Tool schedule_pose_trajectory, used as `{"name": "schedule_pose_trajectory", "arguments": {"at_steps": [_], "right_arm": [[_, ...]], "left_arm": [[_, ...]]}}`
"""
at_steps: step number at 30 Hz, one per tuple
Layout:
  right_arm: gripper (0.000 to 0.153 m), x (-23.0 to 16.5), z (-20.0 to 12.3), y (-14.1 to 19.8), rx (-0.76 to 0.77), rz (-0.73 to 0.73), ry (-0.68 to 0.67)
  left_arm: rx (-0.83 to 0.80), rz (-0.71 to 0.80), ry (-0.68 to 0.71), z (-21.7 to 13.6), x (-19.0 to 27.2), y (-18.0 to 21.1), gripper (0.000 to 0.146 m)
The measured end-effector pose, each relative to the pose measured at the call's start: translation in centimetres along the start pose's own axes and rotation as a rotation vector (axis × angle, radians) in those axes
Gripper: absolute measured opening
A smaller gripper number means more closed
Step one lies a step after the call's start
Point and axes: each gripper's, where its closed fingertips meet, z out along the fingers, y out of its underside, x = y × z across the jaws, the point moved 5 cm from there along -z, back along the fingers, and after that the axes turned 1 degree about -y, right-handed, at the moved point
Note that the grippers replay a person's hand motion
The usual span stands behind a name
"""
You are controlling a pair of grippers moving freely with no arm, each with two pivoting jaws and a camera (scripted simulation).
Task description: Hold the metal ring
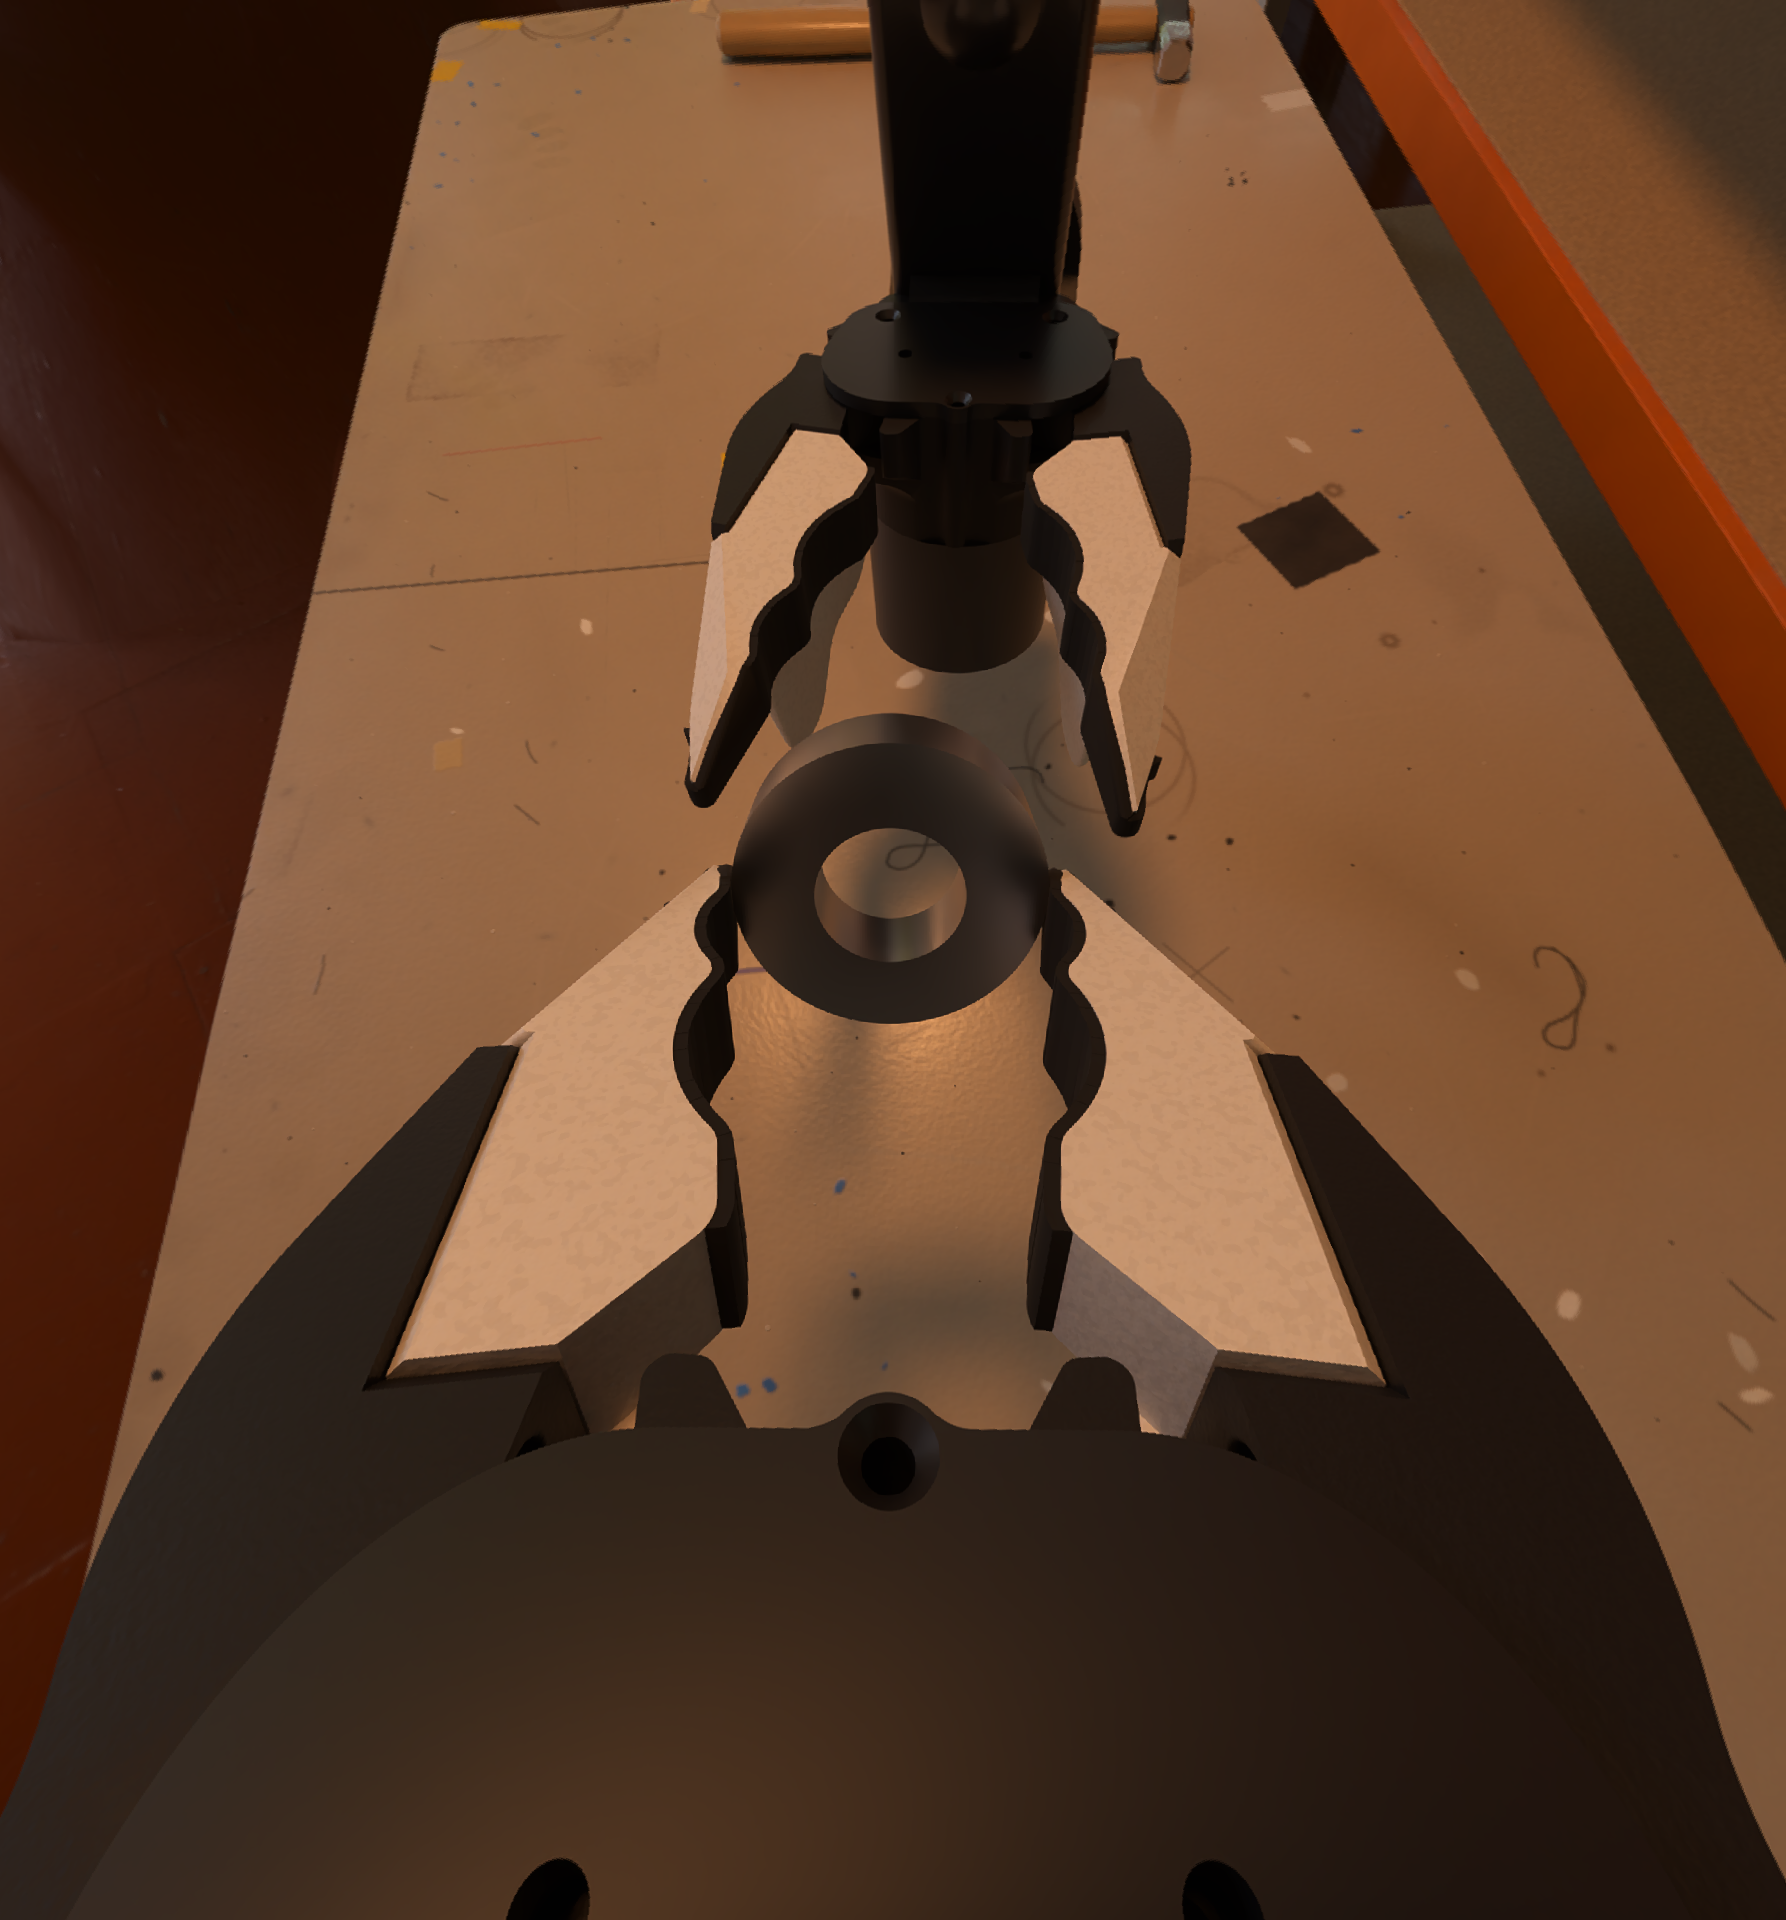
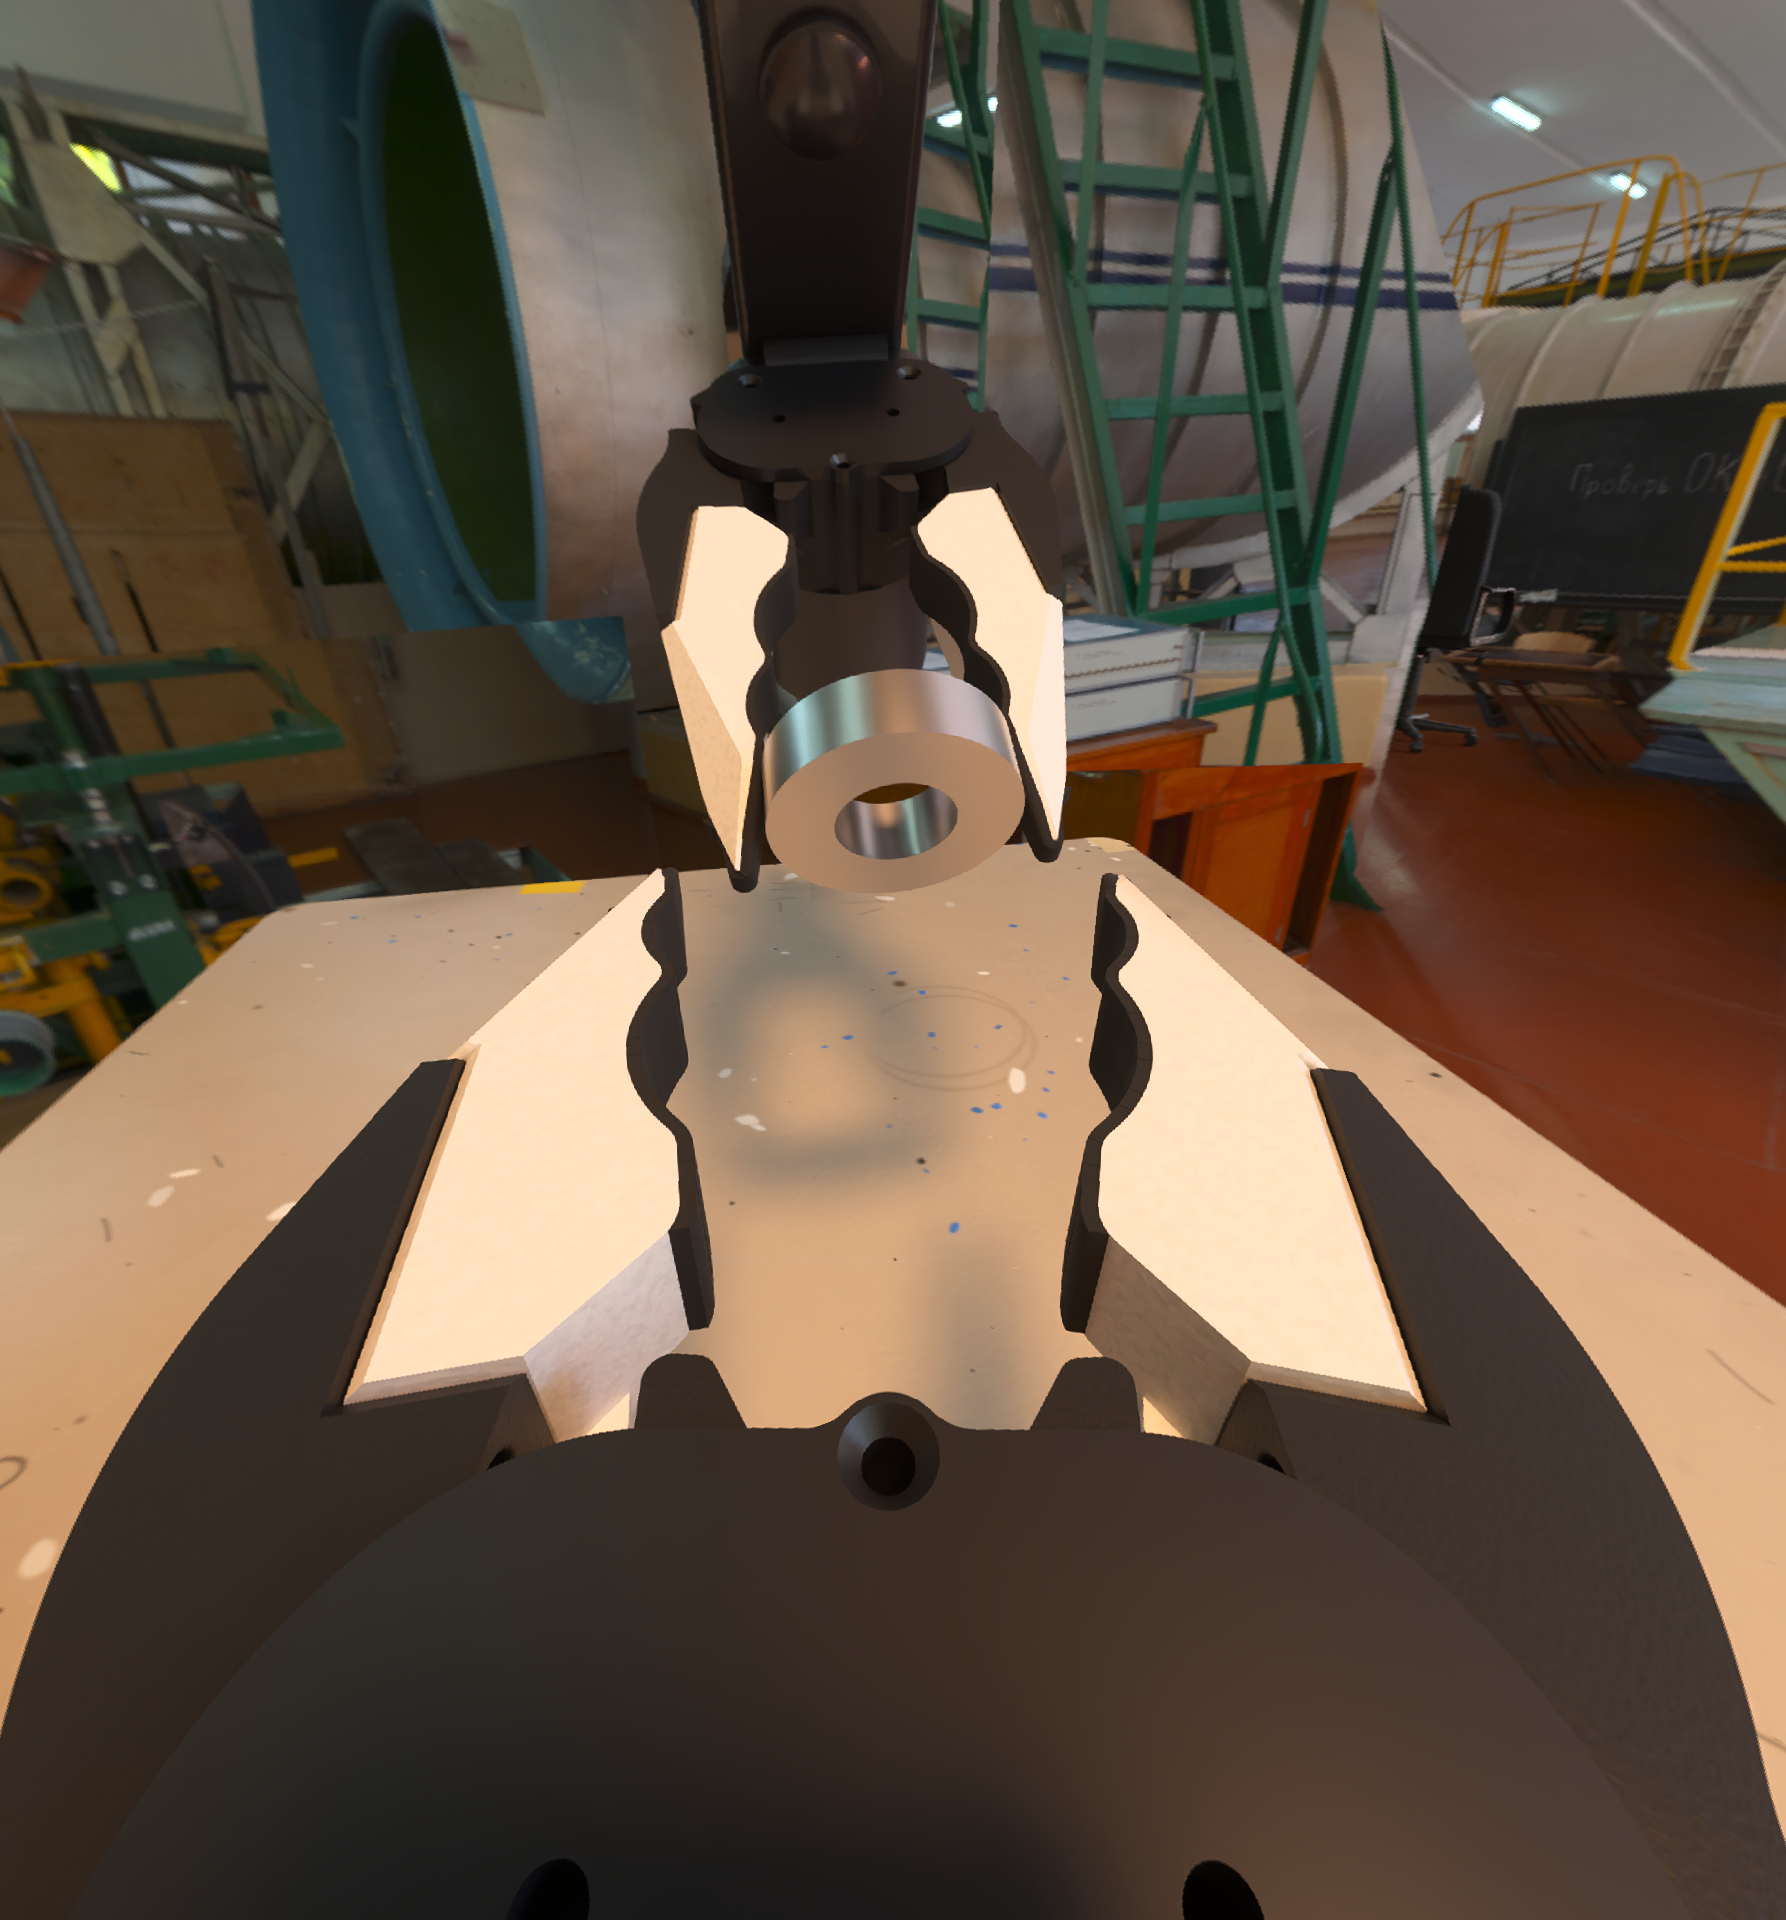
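From my left wrist view, my left gripper [image 1: 889, 914] has its two fingers closed in on the metal ring [image 1: 887, 894], the tips pressing its outer wall on either side, so the ring is pinched right at the ends of the fingers and held up off the table [image 1: 515, 644]. Facing me just beyond is my right gripper [image 1: 915, 816], its fingers spread wide and apart from the ring; whether its tips reach past the ring's far edge I cannot tell. Here the ring looks dark and shadowed, a thick short cylinder with a round hole, its flat face turned toward me. At the far table edge a tan roll and a small metal piece are cut off by the frame.

From my right wrist view, my right gripper [image 2: 889, 883] stands wide open with nothing between its fingers. Ahead, the left gripper [image 2: 894, 857] clamps the ring [image 2: 889, 779], which hangs above the table's [image 2: 245, 1039] far end. Here the ring shines: bright silver wall, pale flat face, reflective bore. Its rear is hidden between the fingers.
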Motion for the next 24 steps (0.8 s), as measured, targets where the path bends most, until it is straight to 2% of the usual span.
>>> {"name": "schedule_pose_trajectory", "arguments": {"at_steps": [9, 14, 24], "right_arm": [[0.082, -0.64, 0.43, 0.17, 0.009, -0.021, -0.045], [0.082, -0.60, 0.48, 0.32, -0.029, -0.074, -0.020], [0.081, -0.17, 0.51, 0.55, -0.025, -0.039, 0.028]], "left_arm": [[-0.008, -0.028, 0.047, -0.09, 0.16, 0.36, 0.059], [-0.008, -0.015, 0.033, -0.17, 0.09, 0.35, 0.059], [-0.017, -0.048, 0.001, -0.12, -0.39, 0.47, 0.059]]}}
